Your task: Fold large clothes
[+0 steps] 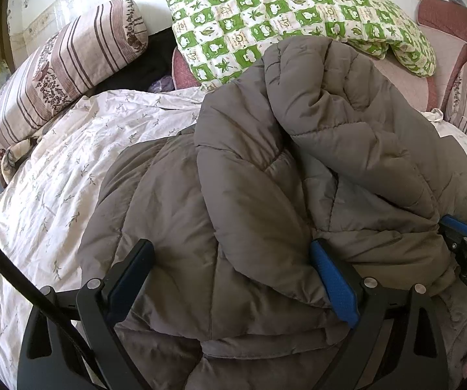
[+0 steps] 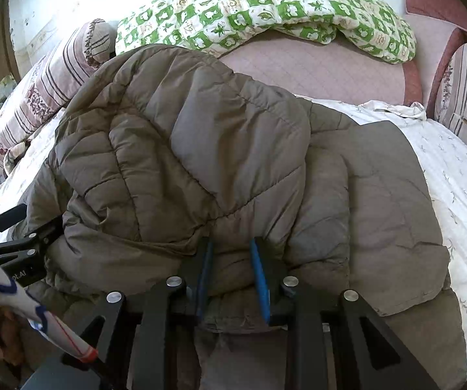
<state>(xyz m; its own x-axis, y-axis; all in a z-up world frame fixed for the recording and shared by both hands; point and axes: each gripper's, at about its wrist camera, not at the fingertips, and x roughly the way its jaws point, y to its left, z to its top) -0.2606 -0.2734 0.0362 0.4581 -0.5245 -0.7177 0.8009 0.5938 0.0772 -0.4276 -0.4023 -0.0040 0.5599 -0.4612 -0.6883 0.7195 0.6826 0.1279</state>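
A puffy grey-brown quilted jacket lies bunched and partly folded over itself on the bed. In the left wrist view my left gripper stands open. Its fingers are wide apart, and a thick bulge of jacket lies between them. In the right wrist view my right gripper has its blue-padded fingers close together. They pinch a fold at the near edge of the jacket. The right gripper shows at the right edge of the left view. The left gripper shows at the jacket's left edge.
The jacket rests on a white sheet with a leaf print, which stretches left and right. A green checkered quilt and a striped bolster pillow lie behind it, beside a pink pad. A sleeve is at lower left.
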